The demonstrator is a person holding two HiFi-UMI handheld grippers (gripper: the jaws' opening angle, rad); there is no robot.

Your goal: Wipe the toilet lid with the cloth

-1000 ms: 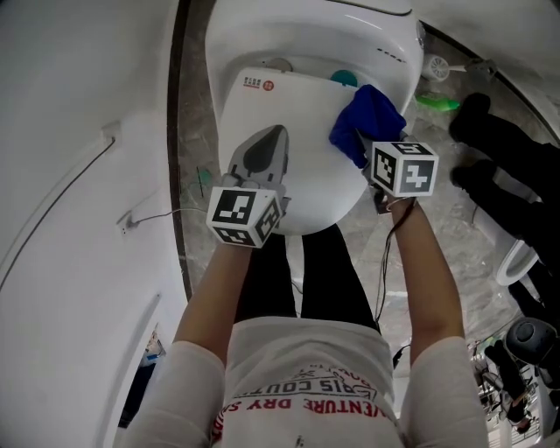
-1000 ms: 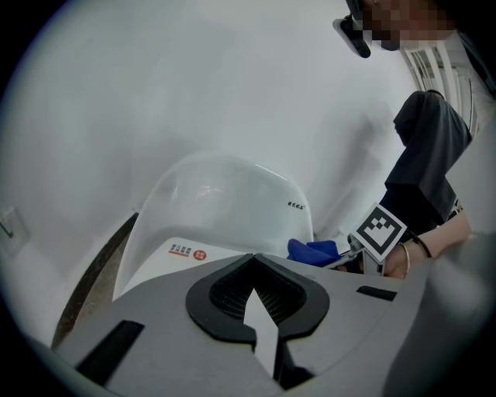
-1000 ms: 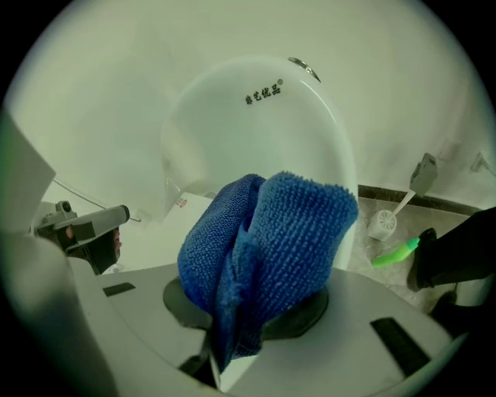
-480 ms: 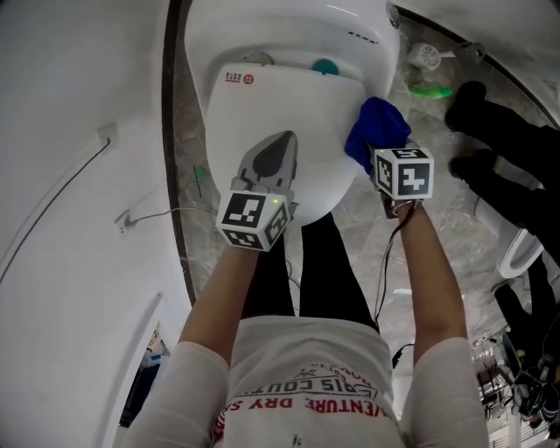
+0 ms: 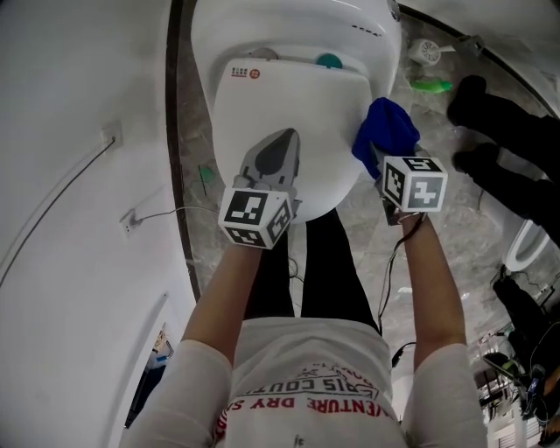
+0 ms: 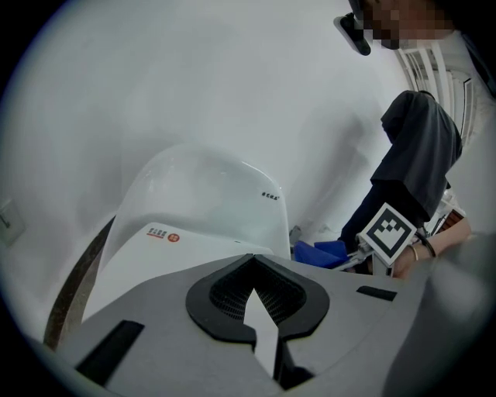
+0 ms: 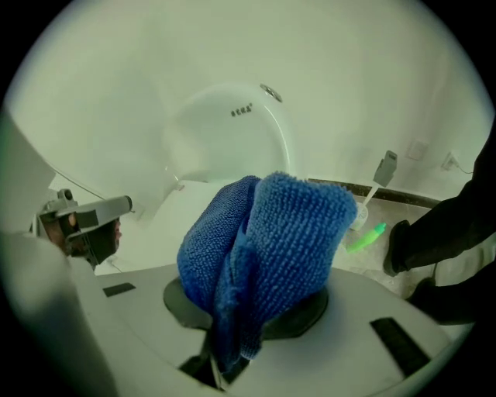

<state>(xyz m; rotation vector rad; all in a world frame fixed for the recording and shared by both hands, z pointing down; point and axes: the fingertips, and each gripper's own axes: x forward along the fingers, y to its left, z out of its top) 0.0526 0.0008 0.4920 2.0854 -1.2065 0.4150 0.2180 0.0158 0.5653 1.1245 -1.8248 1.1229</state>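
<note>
Both forearms reach up from the lower edge of the head view, bare from the sleeves of a white shirt, toward the toilet in the upper centre of the frame.

The left gripper (image 5: 280, 140) is held over the middle of the closed white toilet lid (image 5: 262, 96), its marker cube toward the person and its grey jaws pointing toward the cistern (image 5: 297, 26) at the top of the frame. In the left gripper view the jaws are drawn together at the tips with nothing between them. Only a thin wedge of the lid (image 6: 186, 252) shows through the slit behind the tips. Whether they touch the lid cannot be told.

The right gripper (image 5: 382, 162) stands to the right of centre in the head view, at the lid's right edge, with the wrist straight and the cube facing up. Its jaws are clamped on the blue cloth (image 5: 385, 131), which bunches up out of them. In the right gripper view the cloth (image 7: 263, 248) fills the middle of the frame as a folded, nubby wad, pinched low down where the jaws close on it. In the head view the cloth lies against the lid's right rim, partly over the floor.

A green object (image 5: 430, 86) lies on the floor at the upper right. Beside it, a second person's dark clothing (image 5: 499, 122) fills the right edge.
</note>
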